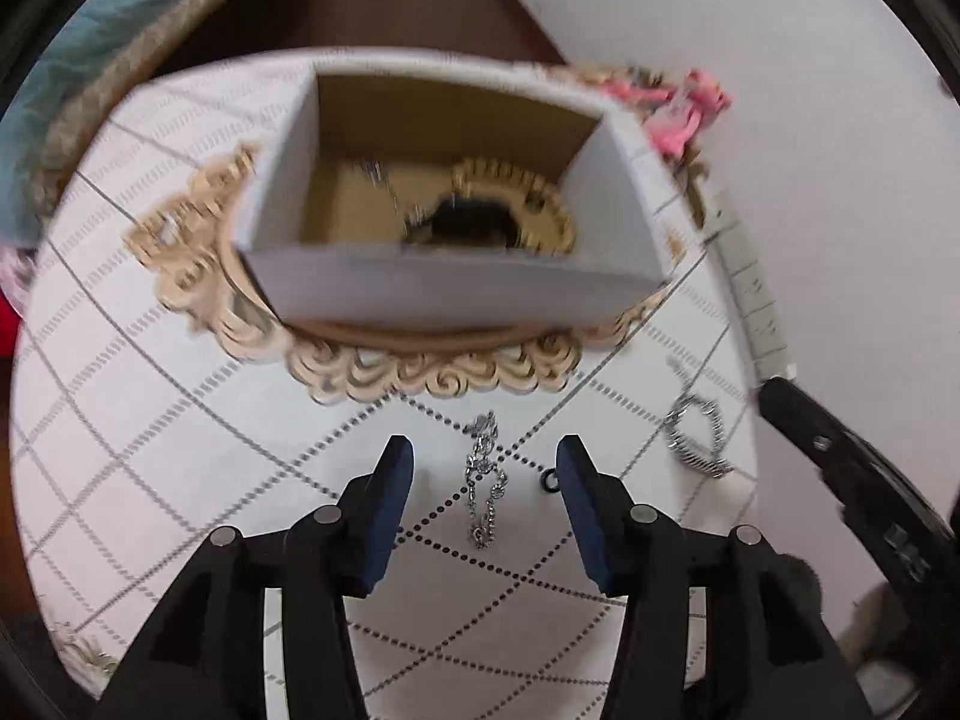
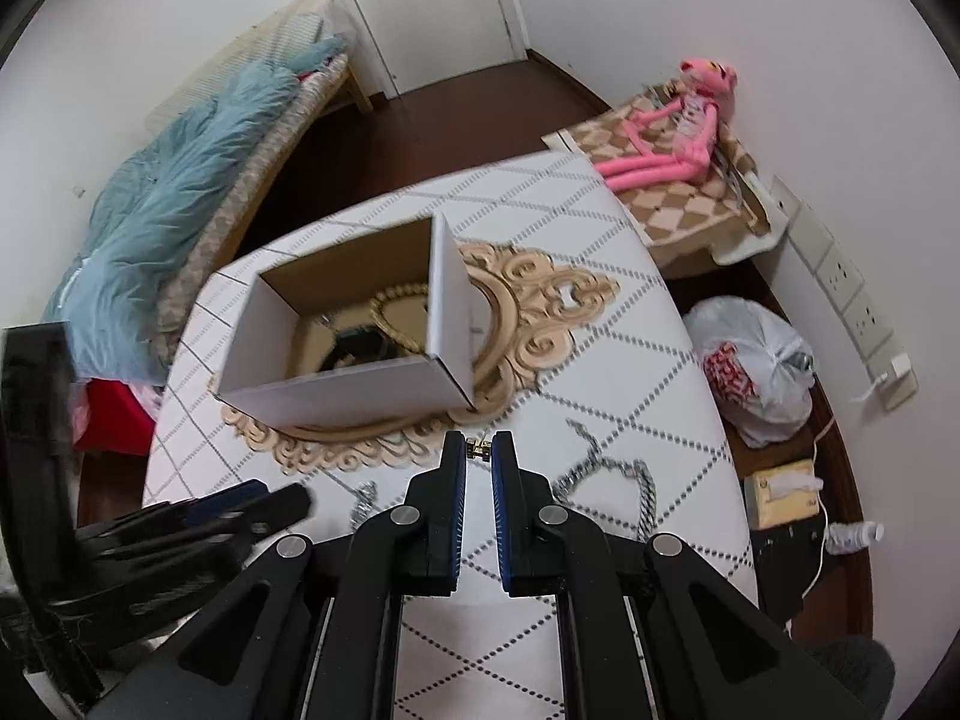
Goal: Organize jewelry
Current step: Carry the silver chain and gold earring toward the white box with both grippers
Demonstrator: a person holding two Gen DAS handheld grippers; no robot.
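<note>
An open white cardboard box (image 1: 456, 288) (image 2: 336, 399) stands on a gold ornate mirror (image 1: 420, 369) (image 2: 540, 300) on the white table. My left gripper (image 1: 485, 456) is open, its jaws either side of a silver bracelet (image 1: 485, 480) lying on the table. A small black ring (image 1: 549, 480) lies by its right finger. A silver chain (image 1: 696, 432) (image 2: 606, 474) lies further right. My right gripper (image 2: 479, 450) is shut on a small gold piece of jewelry (image 2: 478, 450), held above the table just in front of the box.
The box holds a gold-framed oval mirror (image 1: 510, 204) (image 2: 384, 318). A bed with a blue duvet (image 2: 168, 210) is on the left. A pink plush toy (image 2: 678, 126) sits on a chair at the right, with a plastic bag (image 2: 756, 366) on the floor below.
</note>
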